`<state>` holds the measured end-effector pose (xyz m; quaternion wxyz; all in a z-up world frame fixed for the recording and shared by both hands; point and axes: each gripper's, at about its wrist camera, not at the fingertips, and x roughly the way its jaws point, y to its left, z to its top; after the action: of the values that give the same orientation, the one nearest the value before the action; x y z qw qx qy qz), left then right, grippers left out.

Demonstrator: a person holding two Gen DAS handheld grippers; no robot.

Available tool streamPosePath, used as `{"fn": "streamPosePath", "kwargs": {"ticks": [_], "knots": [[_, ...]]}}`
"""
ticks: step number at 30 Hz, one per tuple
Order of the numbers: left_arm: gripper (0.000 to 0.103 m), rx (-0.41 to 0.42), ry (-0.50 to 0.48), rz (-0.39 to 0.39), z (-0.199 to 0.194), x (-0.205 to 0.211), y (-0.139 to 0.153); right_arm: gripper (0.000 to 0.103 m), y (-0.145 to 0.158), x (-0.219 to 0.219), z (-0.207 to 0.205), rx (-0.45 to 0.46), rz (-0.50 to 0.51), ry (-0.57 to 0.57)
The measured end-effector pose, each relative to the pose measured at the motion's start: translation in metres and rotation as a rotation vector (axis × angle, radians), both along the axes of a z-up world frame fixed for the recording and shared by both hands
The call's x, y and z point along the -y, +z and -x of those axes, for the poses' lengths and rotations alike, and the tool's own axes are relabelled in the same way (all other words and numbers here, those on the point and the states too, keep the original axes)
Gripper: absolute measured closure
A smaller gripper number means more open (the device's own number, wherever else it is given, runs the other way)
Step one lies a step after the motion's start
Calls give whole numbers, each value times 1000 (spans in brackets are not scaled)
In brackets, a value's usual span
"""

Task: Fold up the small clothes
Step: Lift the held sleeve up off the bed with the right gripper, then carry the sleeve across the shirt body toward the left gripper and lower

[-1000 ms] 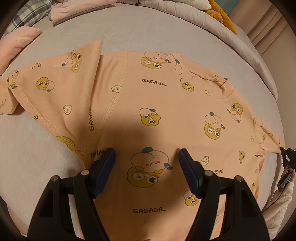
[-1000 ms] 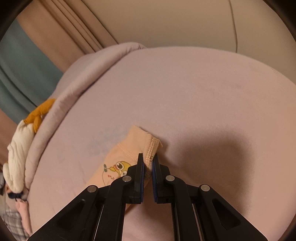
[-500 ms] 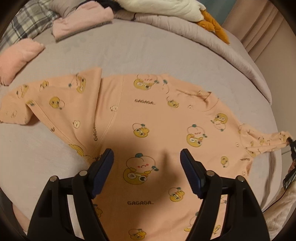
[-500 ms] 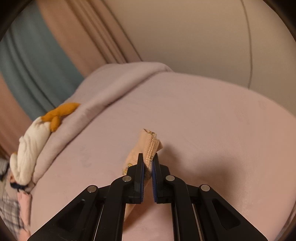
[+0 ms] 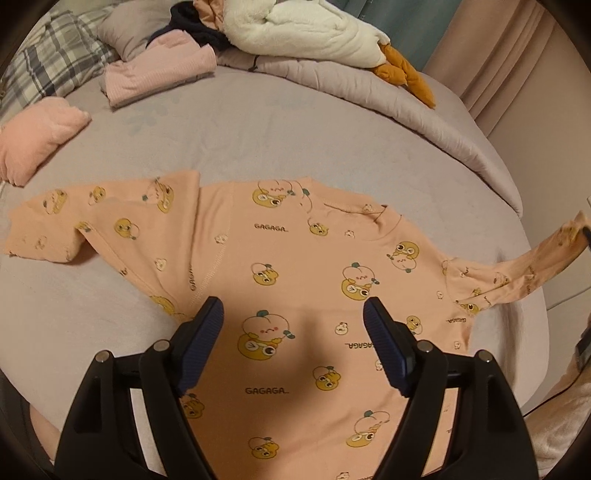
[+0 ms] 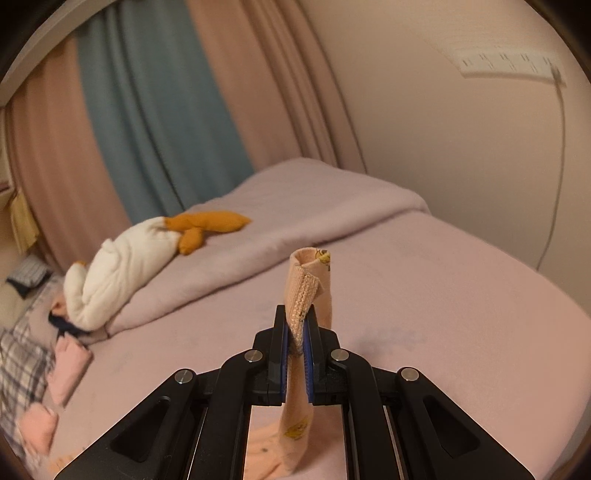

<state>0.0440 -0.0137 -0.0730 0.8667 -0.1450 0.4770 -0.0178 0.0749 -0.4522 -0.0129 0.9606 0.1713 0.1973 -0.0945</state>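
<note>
A small peach long-sleeved shirt (image 5: pixel 280 266) printed with yellow cartoon ducks lies spread flat on the grey-lilac bed. My left gripper (image 5: pixel 293 325) is open and empty, hovering above the shirt's chest. The shirt's left sleeve (image 5: pixel 48 229) lies folded on the bed at the left. My right gripper (image 6: pixel 295 332) is shut on the cuff of the other sleeve (image 6: pixel 308 284) and holds it lifted off the bed. That raised sleeve (image 5: pixel 535 266) shows at the right edge of the left wrist view.
Folded pink clothes (image 5: pixel 159 70) and a pink bundle (image 5: pixel 33 136) lie at the back left of the bed. A white and orange plush toy (image 5: pixel 325 33) rests on a rolled blanket (image 5: pixel 424 122) at the back. A plaid pillow (image 5: pixel 48 62) lies far left. Curtains (image 6: pixel 155 122) and a wall lie beyond.
My right gripper has lifted the sleeve cuff up off the bed, stretching the sleeve. My left gripper has risen and drawn back from the shirt, staying open.
</note>
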Motion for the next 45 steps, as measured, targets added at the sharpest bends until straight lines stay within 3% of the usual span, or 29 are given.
{"fn": "streamPosePath", "kwargs": {"ticks": [20,45], "knots": [[25,23,65,41,26,-35,3,95,2,-141,-2,7,91,317],[25,49,122,71,44,-64,5,95,-50,-225,-6,-147,101,518]]}}
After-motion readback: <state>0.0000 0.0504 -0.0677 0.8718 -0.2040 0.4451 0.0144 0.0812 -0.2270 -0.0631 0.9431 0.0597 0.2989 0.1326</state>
